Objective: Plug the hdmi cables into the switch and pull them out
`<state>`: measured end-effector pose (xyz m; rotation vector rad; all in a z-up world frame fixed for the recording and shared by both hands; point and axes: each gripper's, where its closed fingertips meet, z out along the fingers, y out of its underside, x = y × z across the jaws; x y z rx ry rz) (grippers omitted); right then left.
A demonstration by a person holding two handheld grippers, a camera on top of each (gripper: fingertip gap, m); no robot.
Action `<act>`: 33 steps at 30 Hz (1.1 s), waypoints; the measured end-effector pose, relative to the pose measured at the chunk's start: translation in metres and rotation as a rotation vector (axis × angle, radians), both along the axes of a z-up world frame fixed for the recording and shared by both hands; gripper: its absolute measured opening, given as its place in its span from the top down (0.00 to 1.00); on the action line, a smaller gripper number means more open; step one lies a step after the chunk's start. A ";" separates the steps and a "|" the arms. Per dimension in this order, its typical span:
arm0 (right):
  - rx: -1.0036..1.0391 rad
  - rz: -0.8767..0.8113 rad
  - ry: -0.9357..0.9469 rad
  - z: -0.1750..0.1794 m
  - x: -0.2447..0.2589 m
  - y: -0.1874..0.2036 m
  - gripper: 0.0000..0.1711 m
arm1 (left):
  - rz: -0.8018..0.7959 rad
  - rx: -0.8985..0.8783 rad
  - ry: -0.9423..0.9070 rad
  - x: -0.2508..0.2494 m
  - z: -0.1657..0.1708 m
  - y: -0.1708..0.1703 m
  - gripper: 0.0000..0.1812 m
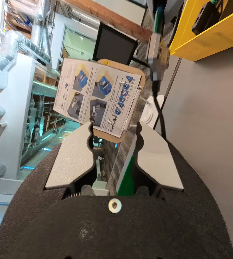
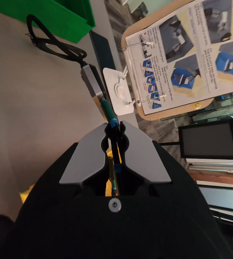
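Right wrist view: right gripper (image 2: 113, 128) jaws closed on the green HDMI plug (image 2: 108, 110), seated in the grey switch (image 2: 91, 85) straight ahead, long axis in line with the jaws. Left gripper (image 1: 113, 126) jaws wide, empty; switch up-right, well apart.

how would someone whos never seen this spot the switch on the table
Start at the green bin on the grey table. A looped black cable runs from beside it to the switch, a slim silver metal bar. Only it has a green-sleeved plug at its end, held by the right gripper.
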<state>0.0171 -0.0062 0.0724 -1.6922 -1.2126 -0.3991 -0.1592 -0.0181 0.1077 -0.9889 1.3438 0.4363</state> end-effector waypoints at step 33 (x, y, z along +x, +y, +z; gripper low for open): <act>-0.705 -0.740 -0.090 0.174 0.259 -0.007 0.92 | 0.149 -0.101 0.064 -0.025 -0.024 0.047 0.70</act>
